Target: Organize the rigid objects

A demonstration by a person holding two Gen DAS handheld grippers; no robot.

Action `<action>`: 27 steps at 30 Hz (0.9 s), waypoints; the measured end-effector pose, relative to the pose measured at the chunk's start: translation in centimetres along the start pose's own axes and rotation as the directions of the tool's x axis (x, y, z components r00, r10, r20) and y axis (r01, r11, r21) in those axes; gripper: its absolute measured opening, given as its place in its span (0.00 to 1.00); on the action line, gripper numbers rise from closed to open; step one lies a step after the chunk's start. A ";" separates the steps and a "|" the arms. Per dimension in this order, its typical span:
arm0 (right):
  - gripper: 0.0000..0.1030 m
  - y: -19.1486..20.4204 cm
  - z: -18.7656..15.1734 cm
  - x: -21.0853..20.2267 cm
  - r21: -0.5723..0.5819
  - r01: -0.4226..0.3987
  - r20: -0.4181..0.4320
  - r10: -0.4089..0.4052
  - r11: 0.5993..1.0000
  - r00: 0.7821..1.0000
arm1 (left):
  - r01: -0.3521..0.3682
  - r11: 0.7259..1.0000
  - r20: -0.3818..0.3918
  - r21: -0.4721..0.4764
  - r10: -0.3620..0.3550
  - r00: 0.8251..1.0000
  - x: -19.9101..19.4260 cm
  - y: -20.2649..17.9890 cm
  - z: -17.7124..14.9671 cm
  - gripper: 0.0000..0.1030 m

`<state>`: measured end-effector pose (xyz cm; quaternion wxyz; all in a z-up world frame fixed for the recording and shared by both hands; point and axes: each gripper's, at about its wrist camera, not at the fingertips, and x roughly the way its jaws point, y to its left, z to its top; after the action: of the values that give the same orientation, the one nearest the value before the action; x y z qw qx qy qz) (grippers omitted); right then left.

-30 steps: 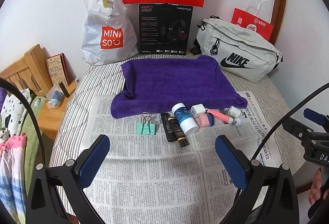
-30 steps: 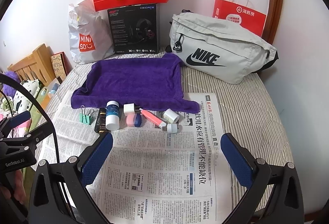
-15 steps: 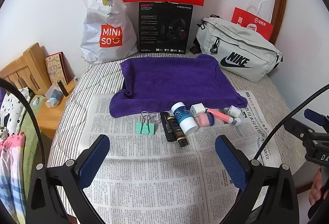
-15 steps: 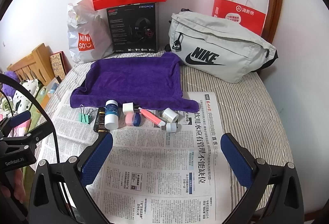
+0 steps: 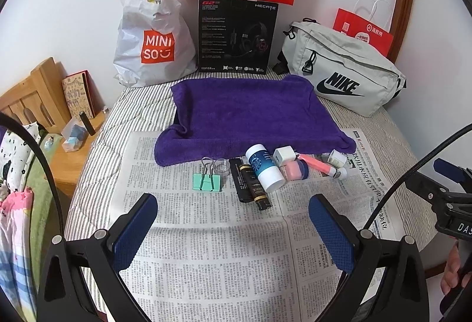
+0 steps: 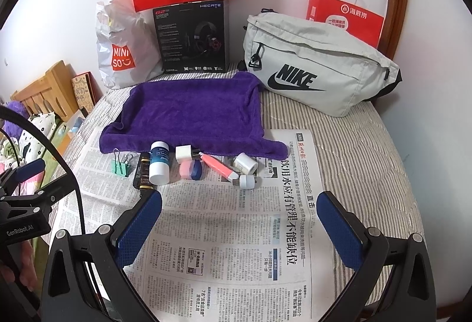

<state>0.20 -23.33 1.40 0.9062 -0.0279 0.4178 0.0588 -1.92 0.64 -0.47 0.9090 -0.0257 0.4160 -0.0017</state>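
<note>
On the newspaper (image 5: 206,233) spread over the striped bed, a row of small rigid objects is laid just in front of the purple towel (image 5: 250,112). From left to right are found a green binder clip (image 5: 207,181), a small clear cup (image 5: 221,167) touching it, a black tube (image 5: 250,183), a blue-and-white bottle (image 5: 264,167) lying on its side against the tube, a white adapter (image 5: 283,155), a pink-and-blue case (image 5: 296,170), a pink stick (image 5: 317,165) and, furthest right, two small white pieces (image 6: 245,171) whose nature cannot be told.

The left gripper (image 5: 233,230) is held above bare newsprint, short of the clip and tube, its blue fingers (image 5: 134,230) spread wide with nothing between them. The right gripper (image 6: 239,230) is likewise held near the row, fingers (image 6: 339,230) spread and empty.

Nothing has been lifted and the towel is bare, so the task is judged to be at its first step: the approach. The towel is presumed to be the sorting place, though this is not shown. A forward reach is called for next, with one object singled out; the tightly packed middle pieces could be nudged, so an end piece may be taken more cleanly.
</note>
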 end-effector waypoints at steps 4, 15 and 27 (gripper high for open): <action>1.00 -0.1 -0.1 0.7 0.002 -0.002 -0.011 0.002 1.000 1.000 | -0.003 1.000 -0.012 0.001 0.003 1.000 0.9 0.2 -0.1 1.00; 1.00 -0.3 -0.5 4.1 -0.010 -0.015 -0.045 0.015 1.000 0.999 | -0.034 0.999 -0.071 -0.018 0.033 0.997 5.3 2.0 -0.6 1.00; 1.00 -1.3 -2.3 9.8 -0.004 -0.001 -0.154 0.000 1.000 0.988 | -0.041 0.999 -0.149 -0.003 0.040 0.988 12.8 4.1 -1.1 0.99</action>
<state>4.93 -24.06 -7.57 0.8712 -0.0340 0.4863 0.0575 5.57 4.41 -11.08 0.8750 -0.0198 0.4834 0.0159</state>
